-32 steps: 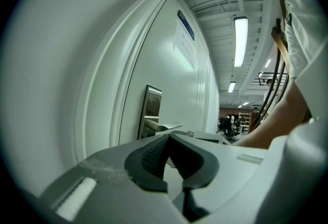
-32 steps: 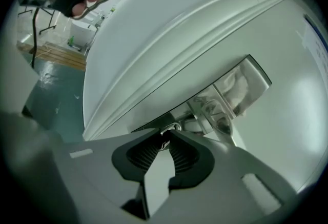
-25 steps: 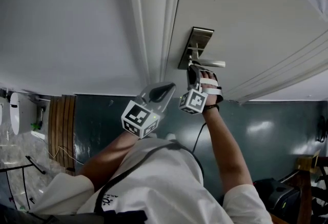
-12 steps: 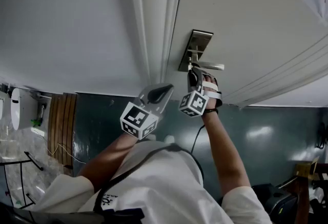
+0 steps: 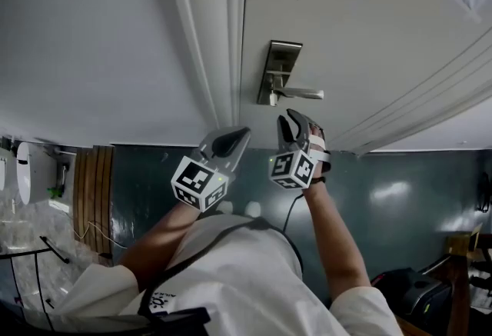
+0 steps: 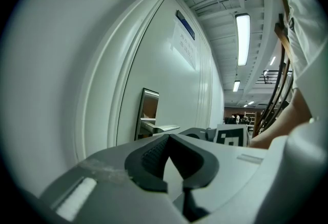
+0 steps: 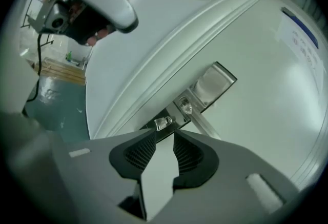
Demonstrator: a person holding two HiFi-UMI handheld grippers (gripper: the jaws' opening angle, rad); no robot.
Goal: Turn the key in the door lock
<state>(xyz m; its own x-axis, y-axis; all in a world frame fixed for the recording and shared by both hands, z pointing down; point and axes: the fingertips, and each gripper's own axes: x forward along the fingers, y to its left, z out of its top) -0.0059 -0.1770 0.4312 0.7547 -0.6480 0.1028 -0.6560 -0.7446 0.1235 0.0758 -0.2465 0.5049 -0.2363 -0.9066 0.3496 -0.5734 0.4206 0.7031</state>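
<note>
The right gripper [image 7: 164, 135] has just been opening its fingers [image 7: 141, 154], now empty, backing off the centre-frame key [image 7: 163, 123], so the turn seems done.

Free space before the key [image 7: 163, 123], lever handle [image 5: 304, 93] close beside it, door frame [image 5: 223, 34] nearby.

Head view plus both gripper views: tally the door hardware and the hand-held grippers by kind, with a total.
Hand-held grippers: 2, the left hand-held gripper and the right hand-held gripper
Lock plate: 1
Lever handle: 1
Key: 1
Total: 5
</note>
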